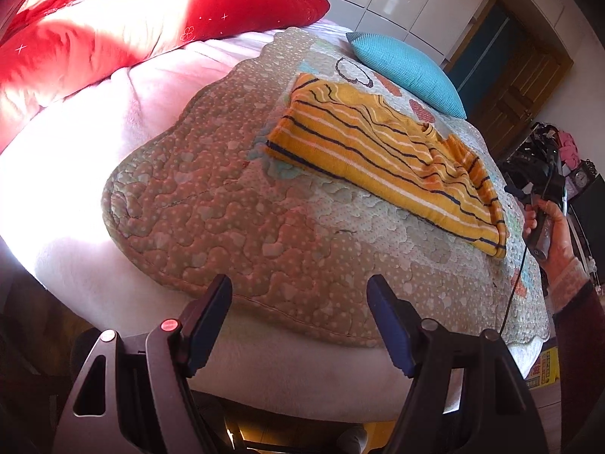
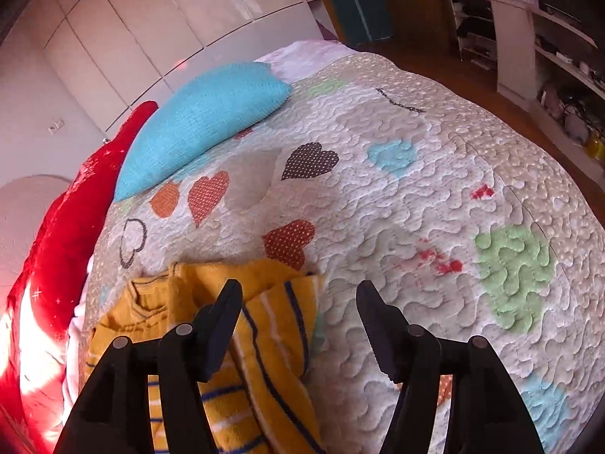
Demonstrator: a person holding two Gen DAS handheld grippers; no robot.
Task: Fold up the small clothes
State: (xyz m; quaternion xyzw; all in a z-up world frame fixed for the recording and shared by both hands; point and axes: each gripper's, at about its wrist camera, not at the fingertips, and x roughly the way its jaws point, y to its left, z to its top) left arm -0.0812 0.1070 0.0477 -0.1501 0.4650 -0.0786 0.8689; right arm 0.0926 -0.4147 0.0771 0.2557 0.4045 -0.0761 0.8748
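A small yellow sweater with navy and white stripes (image 1: 382,151) lies partly folded on a quilted bedspread (image 1: 234,219). It also shows in the right wrist view (image 2: 264,344), with its collar up left. My left gripper (image 1: 298,302) is open and empty near the quilt's near edge, well short of the sweater. My right gripper (image 2: 298,306) is open and empty just above the sweater's right edge. In the left wrist view the right gripper's handle shows in a hand (image 1: 544,212) beyond the sweater's far end.
A turquoise cushion (image 1: 408,68) (image 2: 204,121) lies on the quilt past the sweater. A red duvet (image 1: 113,30) (image 2: 49,283) is bunched along one side. White wardrobes (image 2: 159,19), a wooden door (image 1: 514,83) and cluttered shelves (image 2: 548,56) surround the bed.
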